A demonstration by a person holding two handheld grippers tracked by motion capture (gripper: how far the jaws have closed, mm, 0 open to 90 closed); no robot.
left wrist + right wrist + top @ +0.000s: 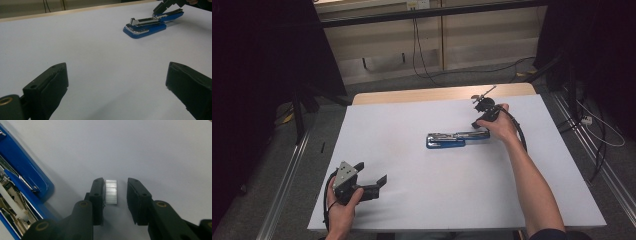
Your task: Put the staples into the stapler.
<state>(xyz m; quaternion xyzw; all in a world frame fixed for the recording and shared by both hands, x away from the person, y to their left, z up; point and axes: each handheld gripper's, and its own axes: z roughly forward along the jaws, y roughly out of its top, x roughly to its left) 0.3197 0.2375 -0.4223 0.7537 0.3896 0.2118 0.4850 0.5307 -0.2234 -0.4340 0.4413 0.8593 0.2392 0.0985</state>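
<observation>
Silver staples [110, 191] lie on the white table [412, 165] between the right tool's [114, 192] not-yet-clamped jaws, beside the opened blue stapler [457, 139], loading still ahead; the left tool [117, 85] rests open.

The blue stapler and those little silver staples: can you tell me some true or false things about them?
1. The blue stapler lies opened up on the white table. True.
2. The strip of staples sits between the right hand-held gripper's jaws. True.
3. The right jaws are clamped tight on the staples. False: a gap shows on one side.
4. The left hand-held gripper holds the stapler. False: it is open, far from it.
</observation>
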